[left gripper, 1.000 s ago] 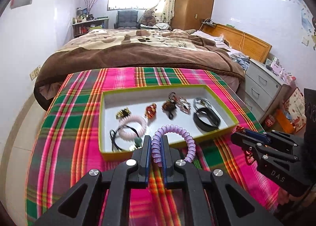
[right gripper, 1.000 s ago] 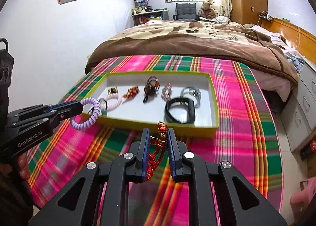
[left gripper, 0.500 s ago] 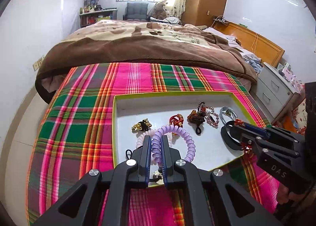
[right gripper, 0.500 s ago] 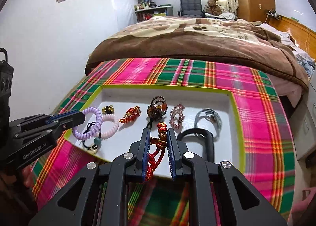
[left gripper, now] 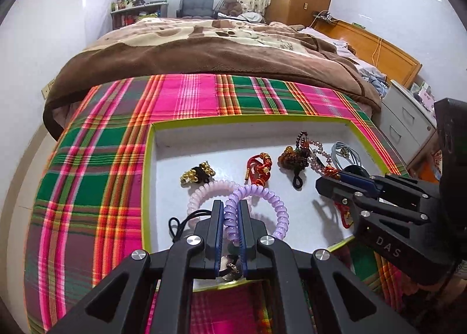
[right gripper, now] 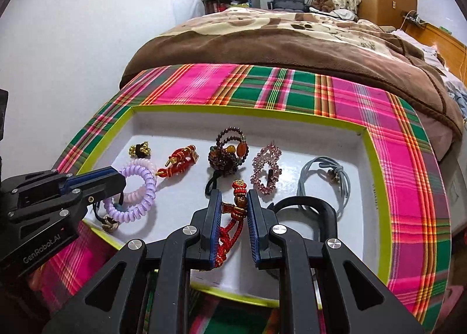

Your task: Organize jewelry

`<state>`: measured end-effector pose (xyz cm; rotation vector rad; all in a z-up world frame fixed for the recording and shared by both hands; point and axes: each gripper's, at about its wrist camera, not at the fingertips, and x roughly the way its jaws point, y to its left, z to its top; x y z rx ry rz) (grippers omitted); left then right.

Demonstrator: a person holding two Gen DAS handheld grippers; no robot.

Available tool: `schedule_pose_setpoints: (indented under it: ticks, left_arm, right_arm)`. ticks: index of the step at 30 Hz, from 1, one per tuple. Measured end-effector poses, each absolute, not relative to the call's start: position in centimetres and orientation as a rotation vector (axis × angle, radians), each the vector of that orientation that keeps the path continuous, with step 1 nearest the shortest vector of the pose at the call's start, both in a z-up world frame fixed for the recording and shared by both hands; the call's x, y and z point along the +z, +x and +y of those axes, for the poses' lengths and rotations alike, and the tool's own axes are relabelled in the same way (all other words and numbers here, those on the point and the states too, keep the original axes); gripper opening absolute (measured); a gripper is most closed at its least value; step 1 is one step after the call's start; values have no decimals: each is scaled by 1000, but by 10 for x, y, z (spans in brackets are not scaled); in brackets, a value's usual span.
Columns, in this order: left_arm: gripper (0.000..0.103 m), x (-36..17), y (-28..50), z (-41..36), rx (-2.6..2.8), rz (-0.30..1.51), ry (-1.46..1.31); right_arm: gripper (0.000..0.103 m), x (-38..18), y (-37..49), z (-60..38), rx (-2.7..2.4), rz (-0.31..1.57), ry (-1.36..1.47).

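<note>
Gleaming lilac coil bracelet [left gripper: 256, 202], pinched.

Black band [right gripper: 309, 208] partly behind gripper [right gripper: 233, 211]

We note a plaid cloth [left gripper: 96, 158] of hot pink, green and maroon squares crossed by orange and yellow lines. On it, a shallow box [right gripper: 376, 164] with lime-green rim and white floor. Inside we record: a lilac spiral plastic coil [left gripper: 262, 199]; a pale pink spiral coil [left gripper: 204, 191]; a red knotted cord with gold beads [right gripper: 179, 160]; a dark brown bead bracelet with amber stones [right gripper: 227, 153]; a pink crystal bead loop [right gripper: 267, 169]; a grey-blue elastic cord [right gripper: 324, 176]; a black band [right gripper: 306, 205]; a red-and-gold beaded tassel [right gripper: 238, 202]. Both grippers are black with blue pads [right gripper: 214, 226]. Beyond, a brown blanket [left gripper: 204, 62] with cream patches.
</note>
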<state>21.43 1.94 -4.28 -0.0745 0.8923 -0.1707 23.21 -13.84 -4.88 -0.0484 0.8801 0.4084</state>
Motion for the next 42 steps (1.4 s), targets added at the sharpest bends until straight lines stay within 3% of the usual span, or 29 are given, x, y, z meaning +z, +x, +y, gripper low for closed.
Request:
schedule_pose_setpoints:
  ticks: [19, 21, 26, 29, 42]
  left_arm:
    - [9, -46, 214, 22, -159, 899, -96]
    - [9, -46, 213, 22, -157, 899, -94]
    - [13, -46, 211, 20, -138, 897, -81]
    - [18, -44, 207, 20, -143, 892, -95]
    - [19, -23, 172, 11, -61, 829, -61]
  right_arm:
    - [19, -55, 232, -134, 378, 881, -79]
    - [21, -54, 231, -135, 377, 877, -74]
    - [38, -52, 228, -140, 385, 867, -48]
    - [38, -51, 226, -141, 382, 862, -38]
    - [39, -34, 199, -154, 369, 824, 21]
